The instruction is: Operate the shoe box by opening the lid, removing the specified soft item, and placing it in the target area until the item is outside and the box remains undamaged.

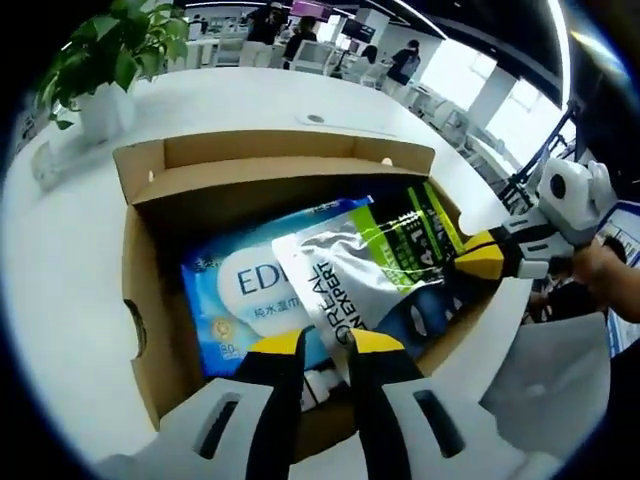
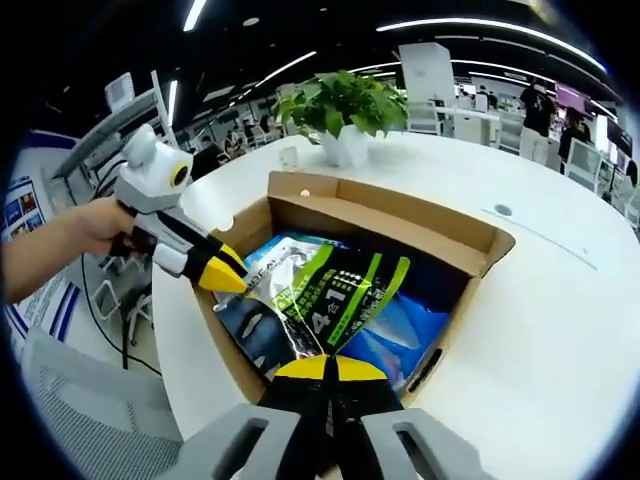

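Open shoe box (image 1: 150,330) on white counter (image 1: 60,270); silver-green soft pouch (image 1: 375,265) inside, atop blue wipes pack (image 1: 235,290). Left claw (image 1: 325,345) and right claw (image 2: 330,368) each clamped on pouch ends. Best lifted level, clear of cardboard walls.

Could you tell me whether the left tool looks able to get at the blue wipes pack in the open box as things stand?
Probably only partly: the silver and green pouch lies across the blue wipes pack, and both tools already meet that pouch. The pack's bare end near the left tool seems reachable.
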A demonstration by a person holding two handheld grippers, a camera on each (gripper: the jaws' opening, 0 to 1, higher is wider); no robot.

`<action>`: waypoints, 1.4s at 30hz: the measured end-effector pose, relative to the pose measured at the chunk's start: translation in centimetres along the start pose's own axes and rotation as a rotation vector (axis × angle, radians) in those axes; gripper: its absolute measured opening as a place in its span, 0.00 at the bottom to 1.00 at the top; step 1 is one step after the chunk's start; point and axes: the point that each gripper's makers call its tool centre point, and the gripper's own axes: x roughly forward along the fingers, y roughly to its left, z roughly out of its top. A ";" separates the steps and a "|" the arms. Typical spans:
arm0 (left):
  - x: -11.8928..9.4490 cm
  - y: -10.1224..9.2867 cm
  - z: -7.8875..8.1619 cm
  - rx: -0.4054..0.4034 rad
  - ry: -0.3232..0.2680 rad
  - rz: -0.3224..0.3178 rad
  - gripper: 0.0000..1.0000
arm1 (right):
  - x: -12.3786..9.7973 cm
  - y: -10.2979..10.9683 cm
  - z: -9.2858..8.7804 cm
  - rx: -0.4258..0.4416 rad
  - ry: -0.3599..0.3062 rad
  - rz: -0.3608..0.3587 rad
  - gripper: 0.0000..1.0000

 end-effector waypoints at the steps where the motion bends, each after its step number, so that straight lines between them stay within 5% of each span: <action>1: 0.1 0.0 0.0 -0.014 -0.006 -0.007 0.13 | 0.0 0.0 0.0 0.002 -0.002 -0.001 0.00; 4: 0.3 -0.1 0.0 -0.091 -0.025 -0.031 0.11 | 0.0 0.0 0.0 0.006 -0.005 -0.002 0.00; 12: 0.2 -0.1 0.1 -0.147 -0.046 -0.072 0.08 | 0.1 0.0 0.1 0.006 -0.007 -0.009 0.00; 17: -0.2 -0.2 0.5 -0.141 -0.059 -0.068 0.00 | 0.2 0.0 0.1 0.007 -0.007 -0.014 0.00; 42: -2.1 -2.2 3.1 -0.131 -0.102 -0.069 0.00 | -1.9 -0.6 1.8 0.077 -0.080 -0.004 0.00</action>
